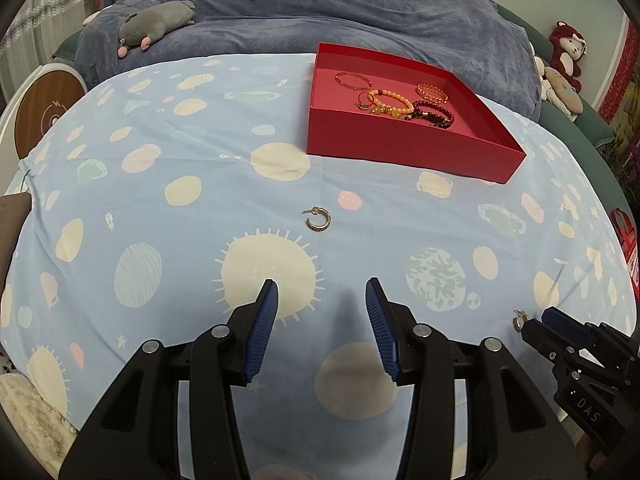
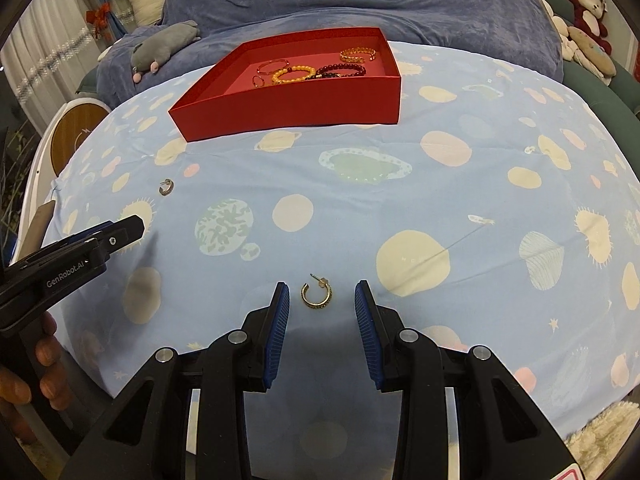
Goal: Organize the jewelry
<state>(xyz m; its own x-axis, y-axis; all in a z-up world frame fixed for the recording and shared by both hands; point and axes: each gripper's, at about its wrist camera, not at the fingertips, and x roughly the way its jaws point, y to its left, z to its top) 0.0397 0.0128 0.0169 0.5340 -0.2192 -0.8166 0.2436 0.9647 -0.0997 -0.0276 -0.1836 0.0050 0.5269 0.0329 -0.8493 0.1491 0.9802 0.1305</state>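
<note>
A red box (image 1: 404,152) (image 2: 288,112) on the bed holds several bracelets (image 1: 390,102) (image 2: 294,74) and a small ring. One gold hoop earring (image 1: 319,219) (image 2: 166,187) lies on the sheet ahead of my open, empty left gripper (image 1: 323,294). A second hoop earring (image 2: 316,293) (image 1: 520,321) lies flat between the fingertips of my open right gripper (image 2: 322,294); the pads do not touch it. The right gripper's fingers (image 1: 560,326) show at the left view's right edge. The left gripper's fingers (image 2: 120,234) show at the right view's left edge.
The light blue planet-print sheet (image 1: 180,240) (image 2: 460,200) covers the bed. A blue blanket (image 1: 360,8) with a grey plush toy (image 1: 156,24) lies behind the box. Plush toys (image 2: 588,28) sit at far right. A round wooden stand (image 1: 44,116) is at left.
</note>
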